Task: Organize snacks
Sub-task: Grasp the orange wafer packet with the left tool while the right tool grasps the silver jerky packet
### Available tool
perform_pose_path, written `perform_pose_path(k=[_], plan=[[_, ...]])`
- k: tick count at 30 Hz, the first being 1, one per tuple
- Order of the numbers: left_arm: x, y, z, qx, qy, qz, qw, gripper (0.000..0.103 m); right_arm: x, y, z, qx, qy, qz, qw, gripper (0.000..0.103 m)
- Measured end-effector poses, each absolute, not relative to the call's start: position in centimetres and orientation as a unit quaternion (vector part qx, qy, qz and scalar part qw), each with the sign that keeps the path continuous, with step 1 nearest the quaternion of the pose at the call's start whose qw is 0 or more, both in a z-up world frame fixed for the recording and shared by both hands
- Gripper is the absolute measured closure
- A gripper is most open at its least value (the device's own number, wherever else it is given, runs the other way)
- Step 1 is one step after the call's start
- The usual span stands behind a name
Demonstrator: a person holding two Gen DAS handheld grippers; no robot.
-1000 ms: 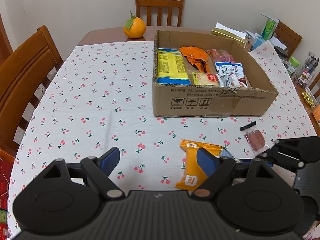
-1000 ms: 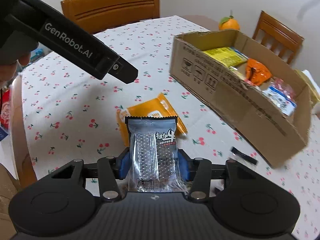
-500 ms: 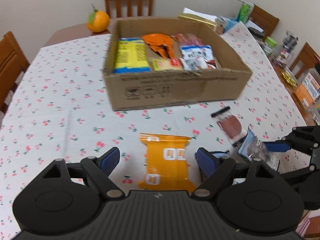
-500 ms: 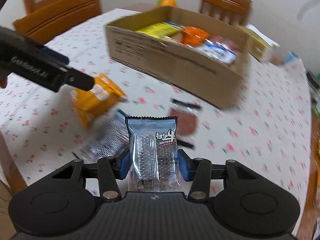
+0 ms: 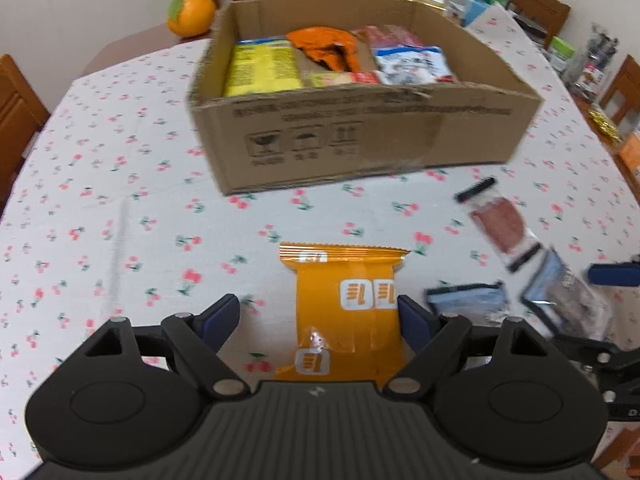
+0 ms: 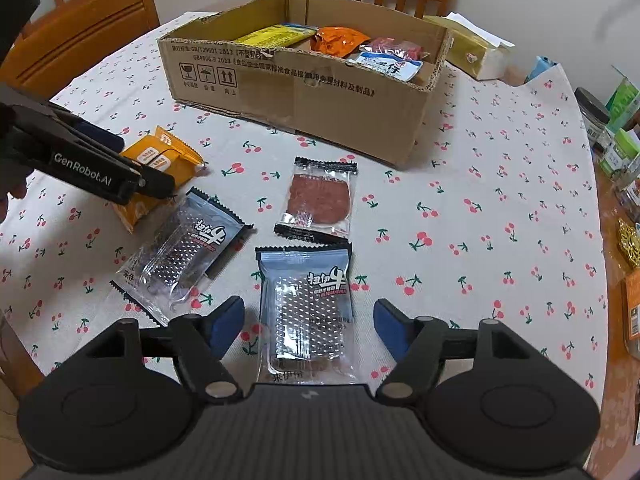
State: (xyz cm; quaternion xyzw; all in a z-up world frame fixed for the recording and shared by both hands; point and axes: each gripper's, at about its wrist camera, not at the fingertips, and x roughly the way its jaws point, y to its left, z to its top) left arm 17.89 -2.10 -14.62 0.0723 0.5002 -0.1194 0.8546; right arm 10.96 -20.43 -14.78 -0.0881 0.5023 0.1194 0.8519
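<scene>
My left gripper [image 5: 319,316] is open, its fingers on either side of an orange snack packet [image 5: 347,308] lying on the cherry tablecloth; the packet also shows in the right wrist view [image 6: 160,168]. My right gripper [image 6: 309,320] is open, with a grey-blue clear packet [image 6: 308,304] lying flat between its fingers. A second grey-blue packet [image 6: 184,256] and a packet with a red slice [image 6: 318,200] lie nearby. The cardboard box [image 6: 304,84] holds several snacks.
An orange fruit [image 5: 190,14] sits behind the box. Wooden chairs [image 6: 80,28] stand around the table. Jars and small items [image 6: 616,136] crowd the right table edge. A yellow-white package [image 6: 476,52] lies right of the box.
My right gripper opened and let go of the grey-blue packet, which now lies on the table. My left gripper moved forward over the orange packet, which now lies between its fingers.
</scene>
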Motion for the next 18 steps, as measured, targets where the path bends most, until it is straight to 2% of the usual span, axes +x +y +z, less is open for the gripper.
perform_pose_path(k=[12,15,17,18], plan=[[18.01,-1.57,-15.43,0.068,0.497,-0.112,0.857,0.019,11.12,-20.63,-15.41,-0.082,0.504,0.112,0.853,0.023],[17.82,-1.65,-15.34,0.065,0.496,-0.112,0.859,0.024,11.07,-20.64,-15.42,-0.078,0.503,0.112,0.853,0.023],[17.58,-1.77,-15.16,0.064,0.492,-0.115,0.86,0.036,11.0,-20.54,-15.42,-0.079,0.502,0.113,0.854,0.024],[17.49,-1.92,-15.08,0.064,0.492,-0.119,0.86,0.038,10.98,-20.5,-15.42,-0.079,0.502,0.115,0.854,0.024]])
